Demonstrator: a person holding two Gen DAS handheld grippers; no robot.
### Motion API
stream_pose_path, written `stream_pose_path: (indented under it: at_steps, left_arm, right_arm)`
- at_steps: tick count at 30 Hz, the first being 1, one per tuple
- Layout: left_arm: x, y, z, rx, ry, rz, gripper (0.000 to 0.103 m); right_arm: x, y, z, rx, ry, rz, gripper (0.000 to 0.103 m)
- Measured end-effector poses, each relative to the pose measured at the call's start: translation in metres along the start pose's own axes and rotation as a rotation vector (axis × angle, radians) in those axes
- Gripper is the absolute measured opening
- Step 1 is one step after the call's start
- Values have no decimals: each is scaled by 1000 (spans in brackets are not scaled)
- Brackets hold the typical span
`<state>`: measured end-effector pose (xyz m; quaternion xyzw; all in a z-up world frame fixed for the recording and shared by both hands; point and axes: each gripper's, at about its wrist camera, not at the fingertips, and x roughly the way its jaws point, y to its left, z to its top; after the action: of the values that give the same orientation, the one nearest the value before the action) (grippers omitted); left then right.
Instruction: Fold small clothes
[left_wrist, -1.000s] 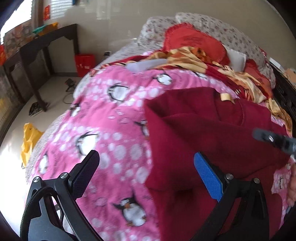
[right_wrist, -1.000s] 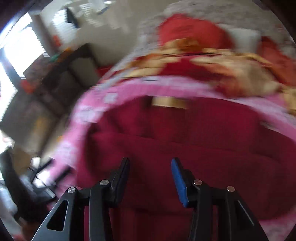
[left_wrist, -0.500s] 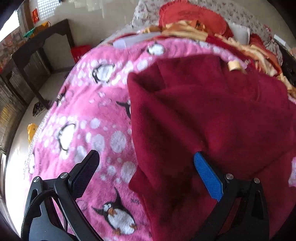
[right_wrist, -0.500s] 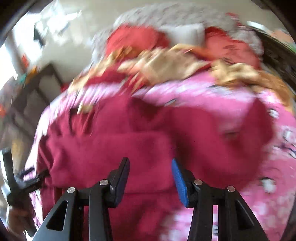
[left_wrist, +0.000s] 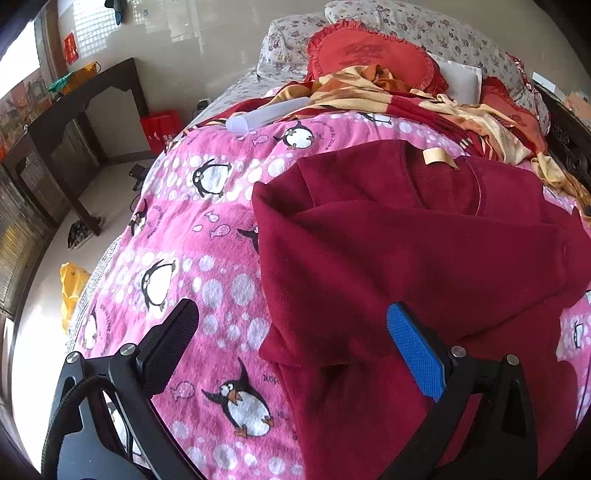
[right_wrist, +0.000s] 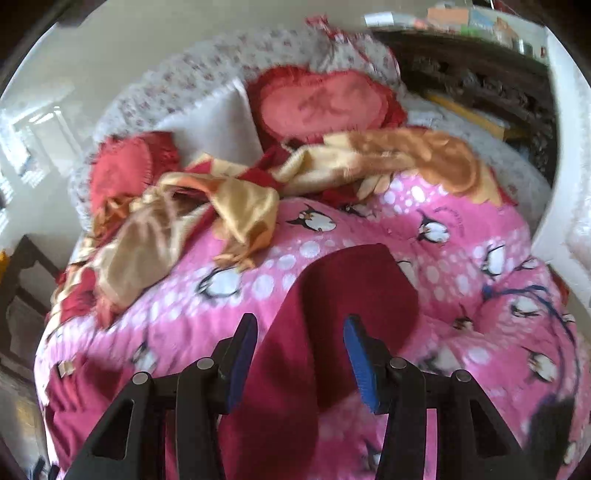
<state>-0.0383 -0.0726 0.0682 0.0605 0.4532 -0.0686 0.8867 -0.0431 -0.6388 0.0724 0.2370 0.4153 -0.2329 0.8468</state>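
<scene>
A dark red fleece garment lies partly folded on the pink penguin blanket, with a tan label at its collar. My left gripper hovers wide open over the garment's left edge, one finger above the blanket and the blue pad above the fleece. In the right wrist view one red sleeve stretches out across the blanket. My right gripper is above that sleeve, jaws partly apart. The sleeve shows between the pads, which do not press on it.
Red heart cushions, a crumpled gold and red satin cloth and a white tube lie at the head of the bed. A dark carved headboard stands behind. Left of the bed are a dark table, a red bag and a yellow bag.
The right gripper has swept right from over the garment's body to its outstretched sleeve, and has left the left wrist view. The left gripper shifted only slightly. Both stay open.
</scene>
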Motion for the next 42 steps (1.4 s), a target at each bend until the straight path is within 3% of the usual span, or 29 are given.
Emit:
stream_pose_path:
  at_steps: [3, 5, 6, 9, 12, 15, 18, 21, 25, 29, 31, 33, 36, 38, 39, 42]
  left_arm:
    - [-2, 1, -2, 2, 12, 8, 102]
    - [-3, 3, -3, 1, 14, 13, 102]
    - [-4, 5, -4, 0, 13, 14, 102]
    - [-3, 9, -3, -15, 14, 12, 102]
    - [-3, 12, -1, -37, 8, -5, 102]
    - [-6, 11, 0, -46, -4, -26, 102]
    - [-13, 10, 1, -42, -18, -40, 102]
    - [-20, 12, 1, -46, -36, -46, 102]
    - [-28, 23, 2, -74, -55, -50, 102]
    - [-31, 37, 2, -117, -65, -45, 102]
    - [-30, 43, 0, -135, -62, -43, 102]
    - [-28, 48, -1, -150, -59, -36, 102]
    - [-25, 56, -3, -173, -55, -38, 102]
    - [-22, 58, -3, -180, -53, -46, 102]
    - [-21, 59, -3, -180, -52, -53, 102]
    - [-18, 58, -1, -176, -60, -80, 102]
  right_arm:
    - [39, -9, 6, 61, 66, 1, 45]
    - [40, -15, 3, 65, 40, 11, 29]
    - [35, -16, 3, 49, 27, 26, 8]
    - [-9, -27, -1, 17, -65, 59, 8]
    - [-64, -58, -6, 84, -175, 94, 7]
    - [-103, -92, -12, 201, -225, 163, 7]
    - [-131, -89, -18, 190, -255, 253, 6]
    - [-156, -53, -19, 93, -275, 370, 6]
    - [-186, 41, -29, -129, -263, 548, 6]
    - [-185, 155, -63, -395, -176, 694, 6]
    - [-166, 215, -95, -521, -90, 754, 6]
    - [-135, 269, -137, -647, -6, 744, 6]
    - [-76, 314, -191, -743, 149, 656, 10]
    - [-43, 318, -208, -719, 250, 600, 37]
    - [-38, 311, -210, -686, 258, 591, 49]
    - [-49, 280, -203, -626, 245, 607, 49]
